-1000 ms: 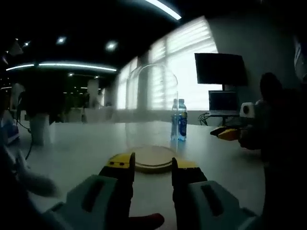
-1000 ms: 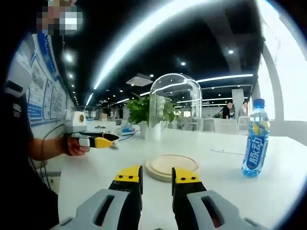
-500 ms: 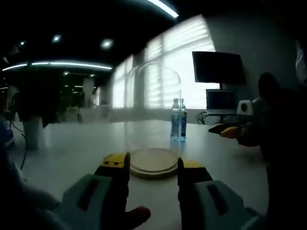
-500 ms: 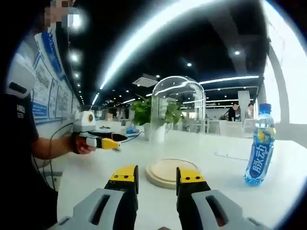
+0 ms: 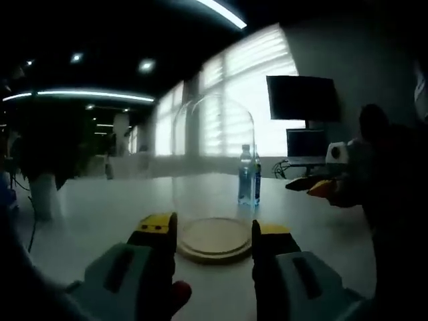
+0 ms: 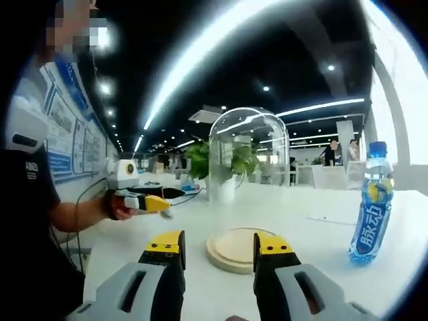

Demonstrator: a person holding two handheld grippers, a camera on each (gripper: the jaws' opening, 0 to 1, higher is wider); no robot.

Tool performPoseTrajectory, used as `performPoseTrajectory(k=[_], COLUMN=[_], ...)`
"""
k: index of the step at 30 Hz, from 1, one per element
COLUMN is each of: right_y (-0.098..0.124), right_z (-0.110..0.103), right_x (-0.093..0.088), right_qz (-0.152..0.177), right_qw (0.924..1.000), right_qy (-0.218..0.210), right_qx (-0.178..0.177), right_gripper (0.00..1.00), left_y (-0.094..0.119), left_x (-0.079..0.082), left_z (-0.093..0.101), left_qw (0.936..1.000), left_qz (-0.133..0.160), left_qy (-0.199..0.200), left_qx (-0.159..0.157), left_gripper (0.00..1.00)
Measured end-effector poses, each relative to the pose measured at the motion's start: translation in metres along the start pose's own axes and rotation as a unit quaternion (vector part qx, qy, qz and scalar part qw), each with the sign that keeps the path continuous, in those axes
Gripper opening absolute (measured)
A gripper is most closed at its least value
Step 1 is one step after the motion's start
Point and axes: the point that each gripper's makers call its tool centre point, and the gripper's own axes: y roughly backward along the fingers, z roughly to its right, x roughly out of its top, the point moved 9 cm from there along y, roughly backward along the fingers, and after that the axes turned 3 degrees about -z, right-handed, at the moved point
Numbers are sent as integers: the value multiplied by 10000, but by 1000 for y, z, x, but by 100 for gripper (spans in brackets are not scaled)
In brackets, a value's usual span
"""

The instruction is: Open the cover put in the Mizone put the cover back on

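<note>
Standing clear: bottle point(image 6: 372, 202) beside glass dome point(image 6: 243, 170); potted plant point(image 6: 231, 164) behind; both tongs point(image 5: 210, 231) point(image 6: 219, 244) spread.

One bottle point(image 6: 372, 202), one glass dome point(image 6: 243, 175)

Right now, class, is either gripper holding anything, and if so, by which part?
Nothing is held. The left gripper and right gripper are both open, short of the glass cover on its wooden base.
</note>
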Motion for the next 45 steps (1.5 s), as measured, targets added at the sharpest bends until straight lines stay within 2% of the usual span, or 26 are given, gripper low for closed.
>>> performPoseTrajectory(k=[8, 13, 18, 23, 26, 32, 42, 45], right_y=[-8, -13, -17, -21, -24, -31, -51, -55], right_z=[16, 20, 25, 32, 36, 42, 56, 60], right_x=[12, 19, 23, 28, 32, 42, 47, 47], right_qz=[54, 94, 40, -6, -20, 99, -14, 3], right_qw=[10000, 9999, 9999, 9998, 9998, 9995, 9993, 9991], right_qy=[-12, -40, -7, 18, 125, 14, 4, -60], right_qx=[7, 70, 118, 184, 142, 283, 374, 430], right_gripper=[40, 42, 45, 46, 47, 48, 55, 56], left_y=[-14, -21, -26, -31, -35, -47, -61, -66], left_x=[13, 17, 20, 22, 22, 26, 33, 33], left_z=[-6, -12, -16, -19, -21, -24, -35, -38], left_qw=[9996, 9997, 9995, 9991, 9991, 9984, 9973, 9967], left_qz=[-66, -17, -13, 65, 9, -86, -189, -321], left_qy=[-54, -30, -22, -70, -15, 161, -15, 37], left_qx=[-255, -237, -327, -423, -426, -528, -703, -740], left_gripper=[42, 47, 47, 55, 55, 54, 53, 52])
